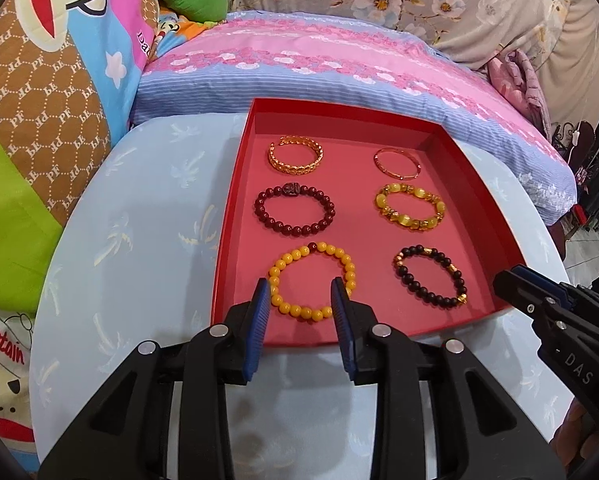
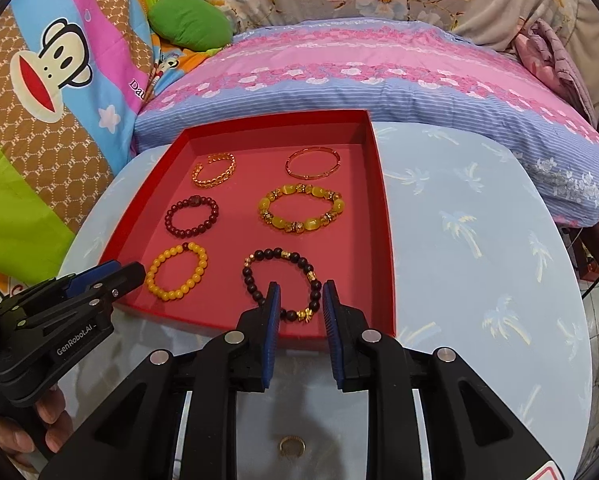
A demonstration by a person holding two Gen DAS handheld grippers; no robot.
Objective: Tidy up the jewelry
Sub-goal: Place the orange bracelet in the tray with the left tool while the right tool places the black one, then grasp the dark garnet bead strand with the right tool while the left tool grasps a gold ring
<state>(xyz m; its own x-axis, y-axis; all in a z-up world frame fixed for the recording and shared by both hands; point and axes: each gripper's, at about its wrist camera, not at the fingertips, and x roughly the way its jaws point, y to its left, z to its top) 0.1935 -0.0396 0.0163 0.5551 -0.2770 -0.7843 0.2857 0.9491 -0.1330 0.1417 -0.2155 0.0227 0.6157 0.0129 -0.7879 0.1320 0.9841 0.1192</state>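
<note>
A red tray [image 1: 235, 184] [image 2: 383, 216] sits on a pale blue table and holds several bracelets in two columns. My left gripper [image 1: 301, 286] is open and empty, over the near edge of the tray, in front of a yellow bead bracelet [image 1: 277, 272] [image 2: 155, 284]. My right gripper [image 2: 299, 290] is open and empty, over a black bead bracelet [image 2: 255, 296] [image 1: 431, 294]. A dark red bead bracelet [image 1: 267, 222], a yellow stone bracelet [image 1: 409, 186], a gold cuff [image 1: 295, 166] and a thin rose bangle [image 1: 397, 174] lie farther back. A gold ring [image 2: 292, 446] lies on the table below my right gripper.
The round table [image 1: 139, 240] [image 2: 479, 240] has a palm-print cloth. A pink and blue pillow [image 1: 339, 72] lies right behind the tray. Cartoon bedding [image 1: 39, 100] is at the left. The table drops off at the right edge [image 2: 579, 300].
</note>
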